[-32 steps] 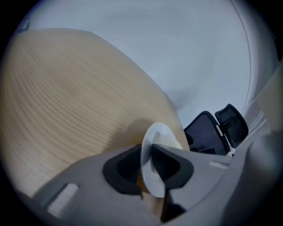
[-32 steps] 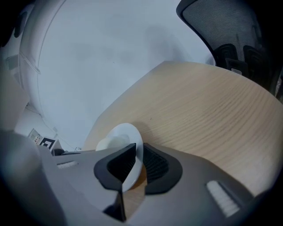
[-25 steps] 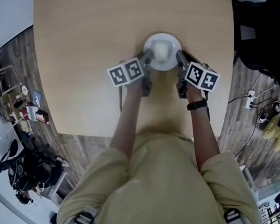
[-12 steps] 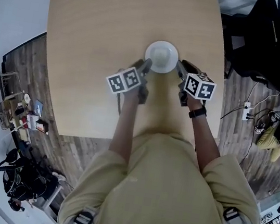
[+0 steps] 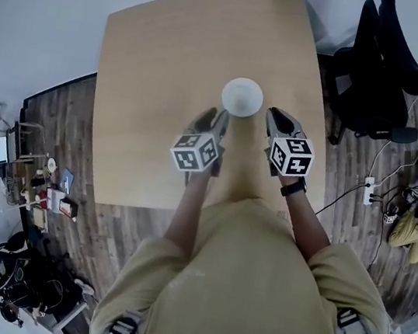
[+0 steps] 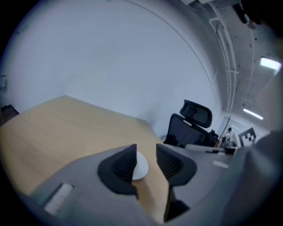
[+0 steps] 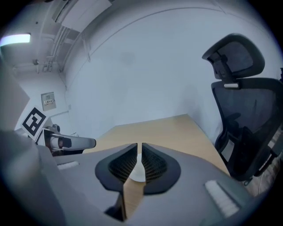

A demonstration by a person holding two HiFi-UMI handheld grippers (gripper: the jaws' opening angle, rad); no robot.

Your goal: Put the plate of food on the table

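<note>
A white plate [image 5: 242,97] with a pale mound of food sits on the light wooden table [image 5: 162,68], right of its middle. Both grippers hang a little short of it, on the person's side, and neither touches it. My left gripper [image 5: 214,117] is off the plate's near left; its jaws are closing with nothing between them. In the left gripper view the plate [image 6: 141,167] shows through the gap of that gripper [image 6: 146,162]. My right gripper [image 5: 276,119] is off the near right, its jaws drawn almost together, and the plate [image 7: 138,175] shows beyond it [image 7: 139,160].
A black office chair [image 5: 378,67] stands just past the table's right edge, also seen as the chair [image 7: 247,110] in the right gripper view. Cables and a power strip [image 5: 368,189] lie on the wooden floor at the right. Shelving with clutter [image 5: 31,173] stands at the left.
Both grippers let go of the plate's rim and drew back toward the person. The plate stays on the table. The head view shifted, so the table sits further right in the picture.
</note>
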